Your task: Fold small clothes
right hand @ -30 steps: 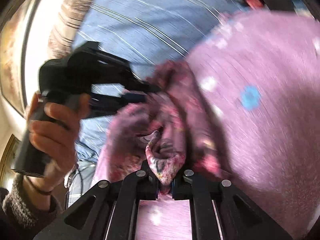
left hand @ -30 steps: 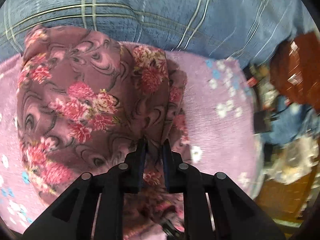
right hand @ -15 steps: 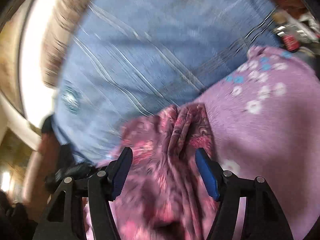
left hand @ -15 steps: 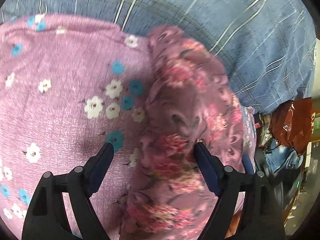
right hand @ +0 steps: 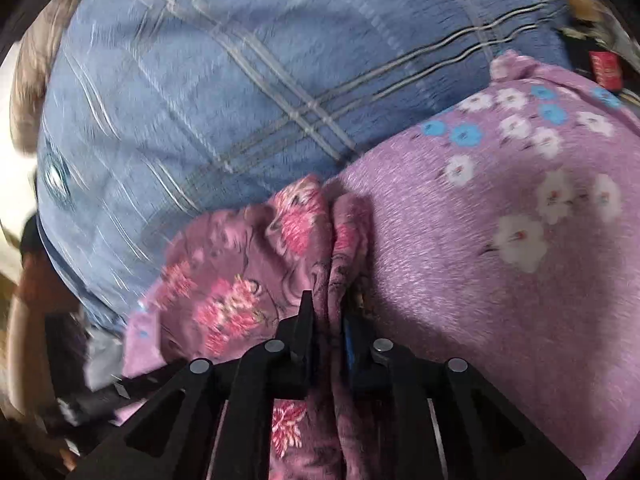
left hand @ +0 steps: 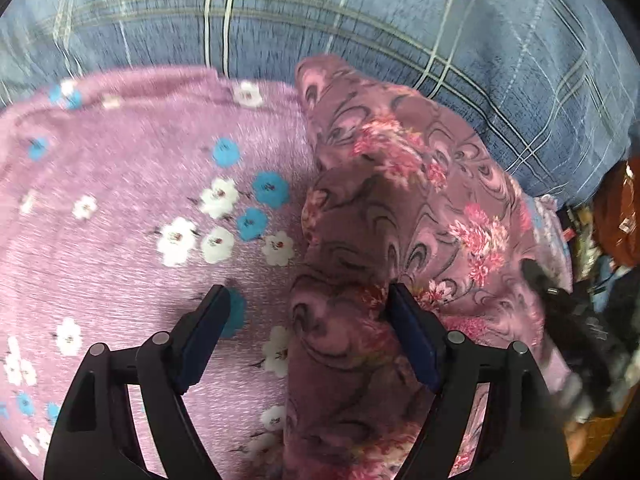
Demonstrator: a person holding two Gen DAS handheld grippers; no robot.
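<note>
The left gripper (left hand: 306, 312) holds its black fingers (left hand: 412, 340) spread wide apart, released, with their blue-lined pads straddling the near edge of the dusky mauve garment printed with pink flowers and dark swirls (left hand: 404, 216); the right-hand pad touches the cloth and the left-hand pad hangs over the lilac fleece blanket dotted with white and blue blossoms (left hand: 132, 208). The right gripper (right hand: 326, 320) has its fingers (right hand: 306, 320) clenched on a bunched, pleated ridge of that same garment (right hand: 240, 280), the fabric squeezed between them and trailing down past the linkage. The garment is soft and thin, lying in rumpled folds on top of the fuzzy lilac blanket (right hand: 500, 280), near its edge. Beyond both lies a blue brushed bedcover with pale plaid stripes (left hand: 360, 20), seen again in the right wrist view (right hand: 200, 100). At the far right of the left wrist view a shiny reddish-brown bag (left hand: 618, 216) sits among blurred clutter. A small red label (right hand: 606, 68) shows in the right wrist view; its writing is too blurred to read.
</note>
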